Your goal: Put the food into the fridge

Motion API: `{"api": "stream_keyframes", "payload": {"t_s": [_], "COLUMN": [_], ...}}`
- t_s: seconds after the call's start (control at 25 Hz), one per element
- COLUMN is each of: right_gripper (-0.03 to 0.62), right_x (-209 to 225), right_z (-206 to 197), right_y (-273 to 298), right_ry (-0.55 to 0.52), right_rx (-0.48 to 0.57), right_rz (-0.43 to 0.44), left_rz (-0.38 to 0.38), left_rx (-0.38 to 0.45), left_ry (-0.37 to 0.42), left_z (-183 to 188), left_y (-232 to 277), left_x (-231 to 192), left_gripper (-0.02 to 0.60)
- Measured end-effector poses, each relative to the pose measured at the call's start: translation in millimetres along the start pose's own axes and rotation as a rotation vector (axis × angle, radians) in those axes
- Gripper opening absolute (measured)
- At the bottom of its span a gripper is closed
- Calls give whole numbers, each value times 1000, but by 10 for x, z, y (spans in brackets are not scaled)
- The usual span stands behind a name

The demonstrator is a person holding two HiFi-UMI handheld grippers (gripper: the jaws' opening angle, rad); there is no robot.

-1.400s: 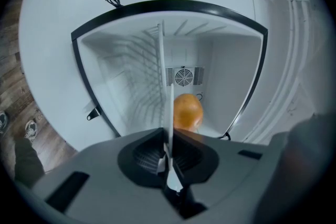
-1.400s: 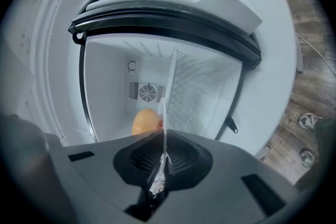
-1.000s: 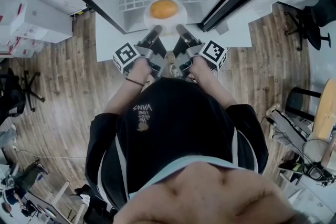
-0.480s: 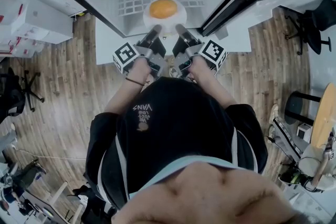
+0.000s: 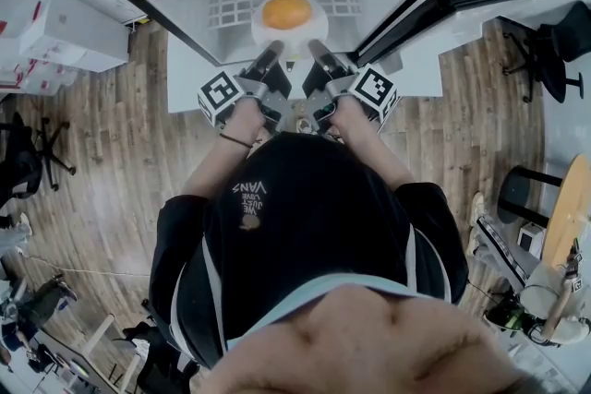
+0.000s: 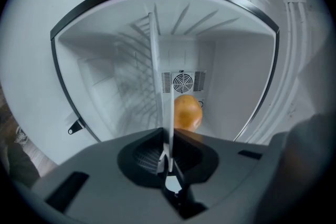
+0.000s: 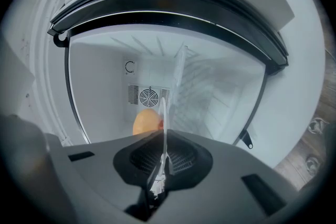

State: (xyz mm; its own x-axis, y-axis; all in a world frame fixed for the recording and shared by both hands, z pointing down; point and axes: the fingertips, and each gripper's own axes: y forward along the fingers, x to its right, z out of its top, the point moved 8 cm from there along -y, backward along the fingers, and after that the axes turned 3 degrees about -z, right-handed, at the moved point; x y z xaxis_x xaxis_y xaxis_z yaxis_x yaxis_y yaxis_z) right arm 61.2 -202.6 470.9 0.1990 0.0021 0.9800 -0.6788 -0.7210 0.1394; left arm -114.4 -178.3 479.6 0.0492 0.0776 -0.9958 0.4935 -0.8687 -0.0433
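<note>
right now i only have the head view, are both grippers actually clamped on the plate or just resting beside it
Observer: The left gripper is clamped. Its own view shows the jaws shut on the thin rim of the plate.
Operator: and the right one
Observer: The same. The right gripper has its jaws shut on the plate's rim on its side.
Operator: whats behind the food, cant see the back from up here
Observer: A round fan vent sits on the back wall of the fridge, straight behind the round orange food. I cannot tell how much gap is left between them.
</note>
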Motion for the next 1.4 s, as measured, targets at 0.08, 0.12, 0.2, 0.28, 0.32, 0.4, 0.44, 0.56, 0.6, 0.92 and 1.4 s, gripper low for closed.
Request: {"api": "stream_keyframes", "payload": {"t_s": [0.08,0.12,0.2,0.28,0.32,0.4,0.44,0.56,0.6,0.92,1.4], "right_gripper": [23,23,23,23,23,23,23,23,23,23,23], "right_x": [9,12,7,4,6,11,16,39,40,36,40], "right_z": [10,14,15,32,46,69,78,93,92,176,265], "right_y": [21,25,34,58,77,115,125,143,157,251,330], "right_ry": [0,-2,1,2,2,5,5,7,12,12,2], "right_rx": [0,0,2,4,4,4,4,2,0,-9,-15], "right_rz": [-2,-5,3,6,5,7,3,-8,-2,10,13], "left_rz": [3,2,-4,-6,-3,-2,-3,-5,-3,-13,-43], "left_rx": [2,4,9,14,16,20,21,24,26,53,56], "left_ry": [0,0,-5,-12,-14,-21,-24,-27,-28,-60,-47], "left_z": [16,19,18,28,41,64,69,80,88,120,190], "left_y": [13,17,22,44,60,92,106,128,130,209,307], "left_x": [-12,-16,-15,-18,-27,-43,-47,-66,-78,-117,-171], "left_gripper": [35,35,35,35,35,35,35,35,35,35,35]}}
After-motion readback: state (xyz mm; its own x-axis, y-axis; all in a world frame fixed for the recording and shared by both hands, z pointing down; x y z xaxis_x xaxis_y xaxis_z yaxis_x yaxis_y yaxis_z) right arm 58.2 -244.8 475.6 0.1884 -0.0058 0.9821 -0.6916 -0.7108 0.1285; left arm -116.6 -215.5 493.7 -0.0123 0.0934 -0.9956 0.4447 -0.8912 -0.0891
